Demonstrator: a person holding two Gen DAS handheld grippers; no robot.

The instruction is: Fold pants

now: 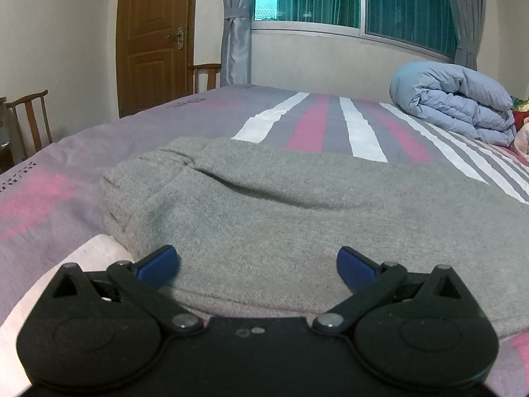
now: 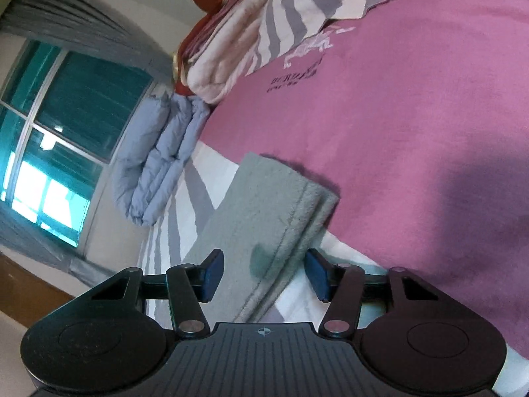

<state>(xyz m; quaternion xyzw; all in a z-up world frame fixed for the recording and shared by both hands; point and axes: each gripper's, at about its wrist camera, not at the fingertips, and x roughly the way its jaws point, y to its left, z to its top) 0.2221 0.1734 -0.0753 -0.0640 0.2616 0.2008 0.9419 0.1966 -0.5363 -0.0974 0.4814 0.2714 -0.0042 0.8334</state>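
**Grey pants lay part-folded on the bed, both tongs released**

The bed [image 1: 82, 152] filled most of both views, its cover banded in mauve, pink, white and grey. At its far side, below the window [image 1: 363, 0], a pale blue duvet [image 1: 456, 99] sat rolled up, and a wooden door [image 1: 152, 33] and a chair [image 1: 29, 115] stood beyond the bed's edge.

The pants [image 1: 297, 215] lay on the cover close in front of both cameras. By the look of them they had already been doubled at least once: in the right wrist view the pants [image 2: 264, 205] showed as a narrow strip with stacked layers along one long edge and a squared far end. I judged the task to be well under way but not finished, since the bundle was long and would probably want one more fold across its length, then a smoothing.

The fabric was a soft, fleecy grey knit, thick enough to hold a rounded edge. In the left view a shallow crease ran across the top and a bunched, rounded end sat toward the left. A small darker patch showed in the right view; whether stain or shadow I could not tell.

The left tongs [image 1: 258, 264] stood wide apart, released, low over the near edge of the cloth and grasping nothing. The right tongs [image 2: 263, 274] were also released, about half spread, with the strip running between the pads but not pinched.
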